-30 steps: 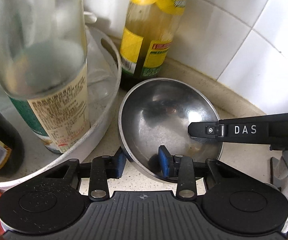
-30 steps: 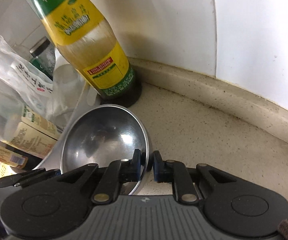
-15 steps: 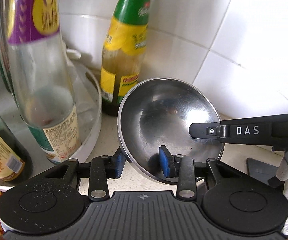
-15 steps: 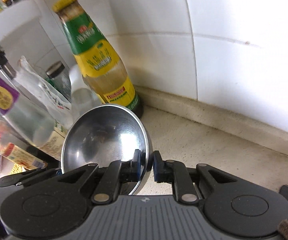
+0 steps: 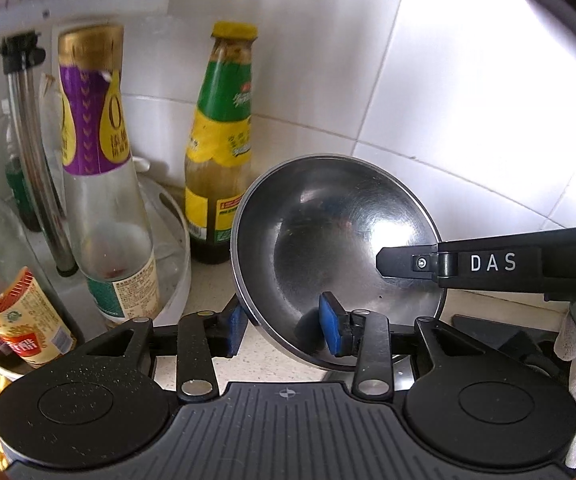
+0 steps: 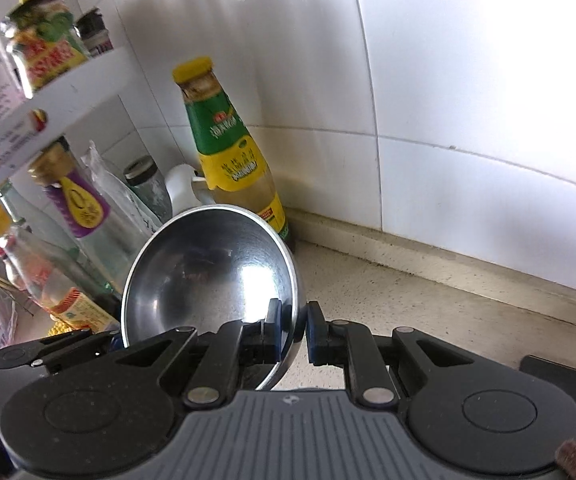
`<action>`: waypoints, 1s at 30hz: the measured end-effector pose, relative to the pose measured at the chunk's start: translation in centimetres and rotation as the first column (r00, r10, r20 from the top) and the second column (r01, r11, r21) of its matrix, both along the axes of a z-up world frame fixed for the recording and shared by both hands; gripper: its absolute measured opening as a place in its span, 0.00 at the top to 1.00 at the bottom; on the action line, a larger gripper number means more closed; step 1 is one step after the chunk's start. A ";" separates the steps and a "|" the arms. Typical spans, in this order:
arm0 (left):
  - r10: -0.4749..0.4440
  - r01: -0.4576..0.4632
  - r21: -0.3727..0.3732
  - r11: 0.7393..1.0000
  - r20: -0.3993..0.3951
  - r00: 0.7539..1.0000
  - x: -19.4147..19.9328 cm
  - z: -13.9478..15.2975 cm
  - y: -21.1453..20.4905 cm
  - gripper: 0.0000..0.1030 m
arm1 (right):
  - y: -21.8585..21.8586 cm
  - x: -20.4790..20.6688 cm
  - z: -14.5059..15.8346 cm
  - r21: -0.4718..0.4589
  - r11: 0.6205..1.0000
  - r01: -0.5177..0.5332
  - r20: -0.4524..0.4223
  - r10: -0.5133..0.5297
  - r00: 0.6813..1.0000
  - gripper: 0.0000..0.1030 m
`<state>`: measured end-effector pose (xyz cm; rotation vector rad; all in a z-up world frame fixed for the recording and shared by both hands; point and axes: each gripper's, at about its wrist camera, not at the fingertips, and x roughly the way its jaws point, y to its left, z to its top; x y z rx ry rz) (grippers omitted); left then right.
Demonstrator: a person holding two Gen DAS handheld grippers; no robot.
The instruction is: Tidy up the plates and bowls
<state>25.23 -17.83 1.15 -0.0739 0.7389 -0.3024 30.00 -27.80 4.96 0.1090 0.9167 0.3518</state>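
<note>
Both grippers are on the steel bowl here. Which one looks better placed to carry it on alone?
Probably the right gripper: its pads close tight on the steel bowl rim. The left gripper also straddles the rim, but its jaws stand wider, so its hold looks looser.
</note>
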 end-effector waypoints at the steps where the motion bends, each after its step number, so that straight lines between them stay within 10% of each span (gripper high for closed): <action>1: -0.007 0.007 0.000 1.000 0.006 1.000 -0.3 0.2 -0.1 0.54 | -0.1 -0.4 0.3 -0.001 1.000 0.005 0.006 -0.005 1.000 0.88; 30: -0.237 0.235 0.026 0.972 0.096 0.967 -9.4 3.2 -0.6 0.50 | -1.8 -12.2 5.0 -0.030 0.983 0.182 0.086 -0.179 0.980 0.87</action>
